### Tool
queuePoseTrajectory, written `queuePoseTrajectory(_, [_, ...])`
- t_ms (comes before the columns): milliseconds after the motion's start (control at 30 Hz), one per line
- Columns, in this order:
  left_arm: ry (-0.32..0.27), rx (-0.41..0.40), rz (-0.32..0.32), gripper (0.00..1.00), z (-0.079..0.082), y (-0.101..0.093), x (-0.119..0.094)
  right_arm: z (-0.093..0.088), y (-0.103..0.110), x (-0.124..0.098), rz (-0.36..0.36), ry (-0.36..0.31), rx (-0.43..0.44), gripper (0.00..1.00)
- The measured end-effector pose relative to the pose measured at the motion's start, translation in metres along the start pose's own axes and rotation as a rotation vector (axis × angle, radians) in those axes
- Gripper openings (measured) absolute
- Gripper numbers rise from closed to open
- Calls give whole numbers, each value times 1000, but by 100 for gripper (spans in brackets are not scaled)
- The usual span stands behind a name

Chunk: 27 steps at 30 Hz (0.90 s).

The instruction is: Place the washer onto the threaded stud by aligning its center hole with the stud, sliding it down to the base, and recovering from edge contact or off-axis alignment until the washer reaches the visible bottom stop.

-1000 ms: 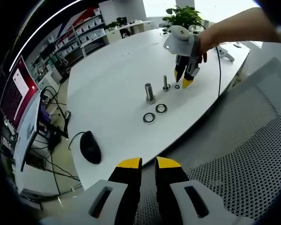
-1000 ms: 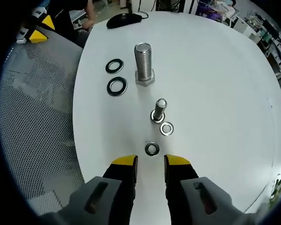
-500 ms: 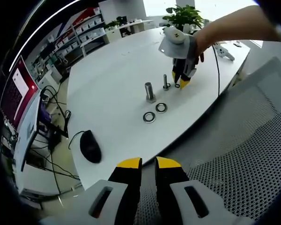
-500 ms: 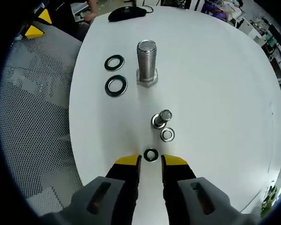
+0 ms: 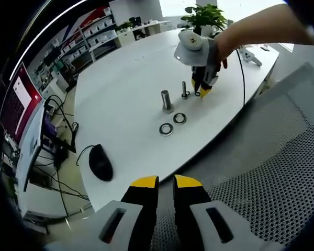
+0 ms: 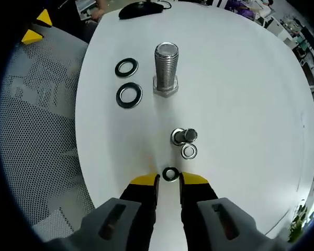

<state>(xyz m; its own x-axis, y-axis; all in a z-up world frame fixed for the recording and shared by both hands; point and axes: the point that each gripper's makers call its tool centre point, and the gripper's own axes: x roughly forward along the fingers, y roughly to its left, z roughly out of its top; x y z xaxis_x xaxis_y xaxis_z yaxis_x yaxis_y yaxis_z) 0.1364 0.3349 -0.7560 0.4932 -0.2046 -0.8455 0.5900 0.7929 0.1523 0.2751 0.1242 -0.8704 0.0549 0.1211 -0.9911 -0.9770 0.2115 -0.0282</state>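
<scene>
A small steel washer (image 6: 170, 174) lies flat on the white table (image 6: 240, 104), right between the yellow fingertips of my right gripper (image 6: 169, 180), which is open by a narrow gap. Just beyond stands the small threaded stud (image 6: 185, 136) with a second small washer (image 6: 189, 151) lying against its base. In the left gripper view the right gripper (image 5: 201, 93), held by a hand (image 5: 235, 36), points down beside that stud (image 5: 184, 90). My left gripper (image 5: 166, 182) hovers over a mesh chair, slightly open, with nothing between its jaws.
A large threaded stud (image 6: 166, 68) stands farther off, with two large dark washers (image 6: 126, 67) (image 6: 129, 94) to its left. A black mouse (image 5: 100, 163) lies near the table edge. The mesh chair (image 5: 261, 172) sits by the table, and shelves and a monitor (image 5: 18, 104) lie beyond.
My right gripper has come down and forward until the small washer sits between its fingertips, and its jaws have narrowed. The left gripper has stayed still.
</scene>
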Motion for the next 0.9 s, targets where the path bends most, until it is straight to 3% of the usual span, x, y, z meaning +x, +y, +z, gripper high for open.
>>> queuePoseTrajectory(167, [12, 7, -4, 9, -2, -1, 1, 1, -2, -1, 4, -19, 55, 17])
queuePoseTrajectory(467, [8, 5, -2, 9, -1, -2, -2, 1, -2, 0, 1, 15, 49, 16])
queuePoseTrajectory(767, [5, 0, 1, 9, -1, -2, -4, 0, -5, 1, 7, 2, 72, 16])
queuePoseTrajectory(900, [3, -2, 1, 9, -1, -2, -4, 1, -2, -1, 8, 15, 42, 17])
